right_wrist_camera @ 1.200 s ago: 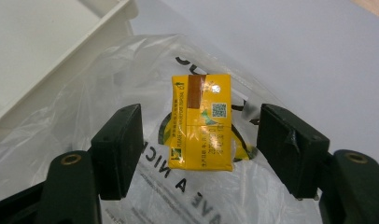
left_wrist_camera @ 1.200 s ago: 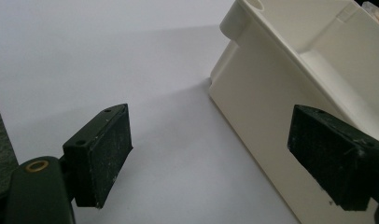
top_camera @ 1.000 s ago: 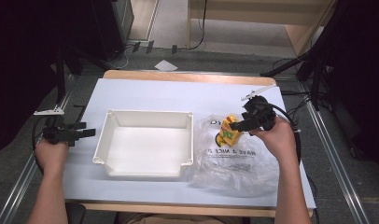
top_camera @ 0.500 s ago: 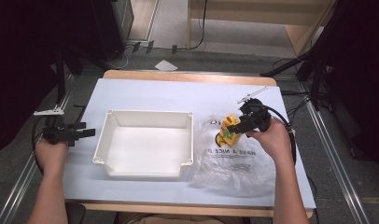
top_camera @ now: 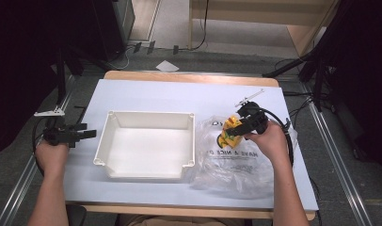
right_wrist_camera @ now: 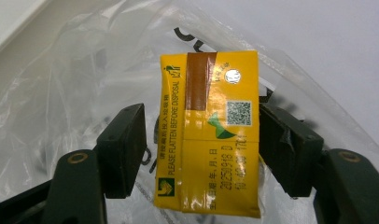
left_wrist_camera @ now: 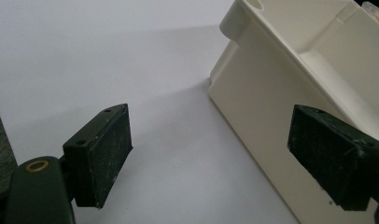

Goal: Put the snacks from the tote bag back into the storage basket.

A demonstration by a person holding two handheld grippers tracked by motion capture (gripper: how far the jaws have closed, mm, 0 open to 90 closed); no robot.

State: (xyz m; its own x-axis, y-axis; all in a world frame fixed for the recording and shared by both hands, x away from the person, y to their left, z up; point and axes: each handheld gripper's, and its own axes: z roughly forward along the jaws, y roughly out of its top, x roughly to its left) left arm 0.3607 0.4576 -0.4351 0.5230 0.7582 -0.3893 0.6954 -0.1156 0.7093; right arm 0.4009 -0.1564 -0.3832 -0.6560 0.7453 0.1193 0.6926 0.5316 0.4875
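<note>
A yellow drink carton (right_wrist_camera: pixel 208 93) lies on a clear plastic bag (right_wrist_camera: pixel 61 84) on the white tabletop. My right gripper (right_wrist_camera: pixel 201 149) straddles it. Its jaws have just been closing: the right pad (right_wrist_camera: pixel 283 149) meets the carton's edge, while a thin gap is left at the left pad (right_wrist_camera: pixel 127 147). From above, the carton (top_camera: pixel 232 123) sits at the bag's (top_camera: pixel 231 165) far end, under my right gripper (top_camera: pixel 229 133). My left gripper (top_camera: pixel 88 134) rests open near the table's left edge. Its jaws (left_wrist_camera: pixel 211 158) hold nothing and point at the side of the white tub (left_wrist_camera: pixel 262 102).
The empty white rectangular tub (top_camera: pixel 147 114) stands mid-table between the two hands. A cable (top_camera: pixel 289 141) trails from the right gripper toward the table's right edge. Dark stands and a wooden shelf lie beyond the far edge.
My right hand has sunk a little toward the bag and drawn left onto the yellow carton. The left hand and the tub have stayed put.
</note>
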